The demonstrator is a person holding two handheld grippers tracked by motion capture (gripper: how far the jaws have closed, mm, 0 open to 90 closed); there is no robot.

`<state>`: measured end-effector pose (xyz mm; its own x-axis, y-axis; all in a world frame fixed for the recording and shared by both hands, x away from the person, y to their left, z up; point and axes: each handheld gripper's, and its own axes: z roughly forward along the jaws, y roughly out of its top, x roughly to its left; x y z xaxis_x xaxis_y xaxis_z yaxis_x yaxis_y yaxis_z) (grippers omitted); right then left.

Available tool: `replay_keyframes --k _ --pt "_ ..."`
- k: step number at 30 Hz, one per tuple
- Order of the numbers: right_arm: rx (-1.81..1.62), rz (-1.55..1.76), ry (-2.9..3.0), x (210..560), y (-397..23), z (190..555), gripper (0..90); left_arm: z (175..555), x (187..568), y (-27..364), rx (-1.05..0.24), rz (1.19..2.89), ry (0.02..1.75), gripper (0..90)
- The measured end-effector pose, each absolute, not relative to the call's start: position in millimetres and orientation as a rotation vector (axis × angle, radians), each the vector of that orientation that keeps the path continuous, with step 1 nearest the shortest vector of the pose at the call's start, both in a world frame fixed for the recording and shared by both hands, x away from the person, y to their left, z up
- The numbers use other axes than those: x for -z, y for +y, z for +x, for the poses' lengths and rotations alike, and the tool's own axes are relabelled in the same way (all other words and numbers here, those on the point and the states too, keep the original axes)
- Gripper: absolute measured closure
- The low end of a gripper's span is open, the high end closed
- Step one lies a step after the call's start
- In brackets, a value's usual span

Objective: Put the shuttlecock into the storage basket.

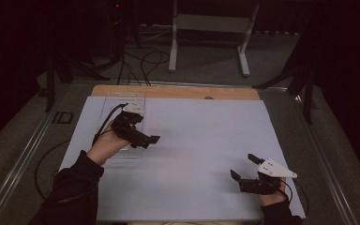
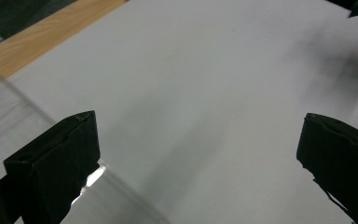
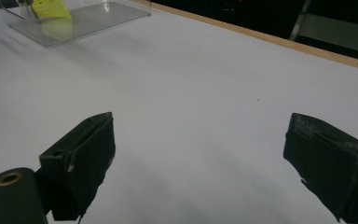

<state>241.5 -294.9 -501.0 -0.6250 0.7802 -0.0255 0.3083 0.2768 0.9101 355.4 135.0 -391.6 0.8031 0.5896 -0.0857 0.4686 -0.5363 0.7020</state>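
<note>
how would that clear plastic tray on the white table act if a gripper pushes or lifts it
The clear tray looks thin and rigid, so it would probably keep its shape and feel light. Its flat base lies on the smooth white table, so a push would likely slide it, not tip it. Its glossy walls may slip between the left gripper's open jaws.

Dim room, black at the edges; the white desk (image 1: pixel 192 140) is evenly lit. Soft shadows lie under each gripper; near jaws blur, with slight glare.
</note>
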Motion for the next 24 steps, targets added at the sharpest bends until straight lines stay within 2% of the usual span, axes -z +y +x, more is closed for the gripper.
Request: replay_keyframes --k 24 --pt "-1.312 0.957 2.075 500.6 -294.7 240.9 9.1 324.6 437.3 109.1 -0.081 2.238 0.625 0.0"
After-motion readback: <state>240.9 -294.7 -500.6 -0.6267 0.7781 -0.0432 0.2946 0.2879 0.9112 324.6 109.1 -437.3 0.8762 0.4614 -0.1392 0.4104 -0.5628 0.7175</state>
